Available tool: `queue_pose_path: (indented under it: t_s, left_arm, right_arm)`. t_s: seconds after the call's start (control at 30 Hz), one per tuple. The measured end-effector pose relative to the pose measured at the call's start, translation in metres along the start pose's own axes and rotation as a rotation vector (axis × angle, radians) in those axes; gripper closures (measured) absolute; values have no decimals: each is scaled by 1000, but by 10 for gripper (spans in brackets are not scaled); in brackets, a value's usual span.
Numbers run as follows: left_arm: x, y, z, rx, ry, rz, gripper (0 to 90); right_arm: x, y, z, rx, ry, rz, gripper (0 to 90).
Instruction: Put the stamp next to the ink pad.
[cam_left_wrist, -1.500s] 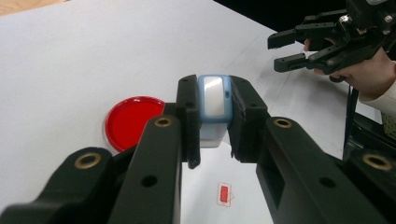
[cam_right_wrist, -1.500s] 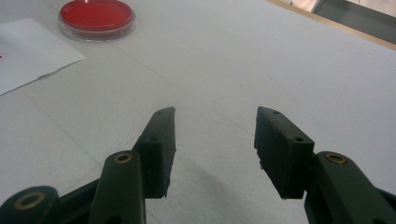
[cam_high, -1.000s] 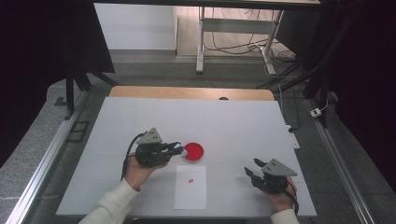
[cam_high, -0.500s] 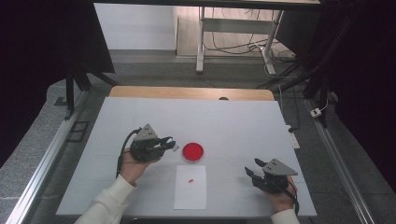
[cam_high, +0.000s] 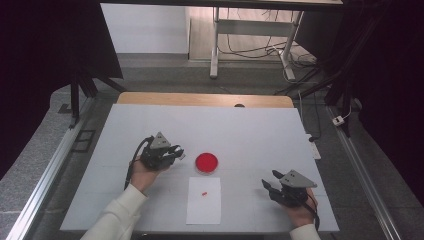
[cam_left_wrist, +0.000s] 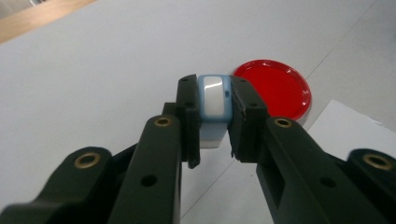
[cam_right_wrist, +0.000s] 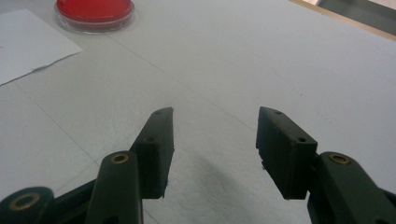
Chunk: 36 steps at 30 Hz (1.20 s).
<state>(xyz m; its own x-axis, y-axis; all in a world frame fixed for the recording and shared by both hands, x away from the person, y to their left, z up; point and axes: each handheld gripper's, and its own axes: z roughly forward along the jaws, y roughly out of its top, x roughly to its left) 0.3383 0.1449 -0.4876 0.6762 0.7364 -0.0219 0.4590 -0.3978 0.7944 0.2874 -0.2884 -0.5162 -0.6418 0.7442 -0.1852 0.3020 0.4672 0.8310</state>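
Since the earlier frame the left gripper (cam_high: 176, 154) has been drawn back from the red dish (cam_high: 206, 163) towards the left side of the table (cam_high: 250, 125), so that a clear gap is now seen between the two; the right gripper (cam_high: 270, 183) has kept its place.

High view: the left gripper is found left of the red dish, its jaws pointed towards it. A white sheet of paper (cam_high: 204, 210) lies just in front of the dish, and a small red piece (cam_high: 204, 192) rests on the sheet. The right gripper is held near the table's front right, well apart from dish and paper.

Left gripper view: a small light-blue block with a white face (cam_left_wrist: 215, 100) is clamped between the pads of the left gripper (cam_left_wrist: 215, 122) (both pads are pressed against its sides). The red dish (cam_left_wrist: 275, 88) is seen just beyond the block and to its right, not touching it; a corner of the paper (cam_left_wrist: 345, 130) is noted at the right.

Right gripper view: the jaws of the right gripper (cam_right_wrist: 215, 140) are parted, with nothing between them but bare table (cam_right_wrist: 280, 60). The red dish (cam_right_wrist: 95, 11) and an edge of the paper (cam_right_wrist: 28, 42) are seen far off at the upper left.
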Motion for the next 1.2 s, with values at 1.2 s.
queue_pose_path:
  t_s: [1.2]
  left_arm:
    - [-1,-1,42,70,-5,7,743]
  right_arm:
    - [1,-2,1,12,-5,0,455]
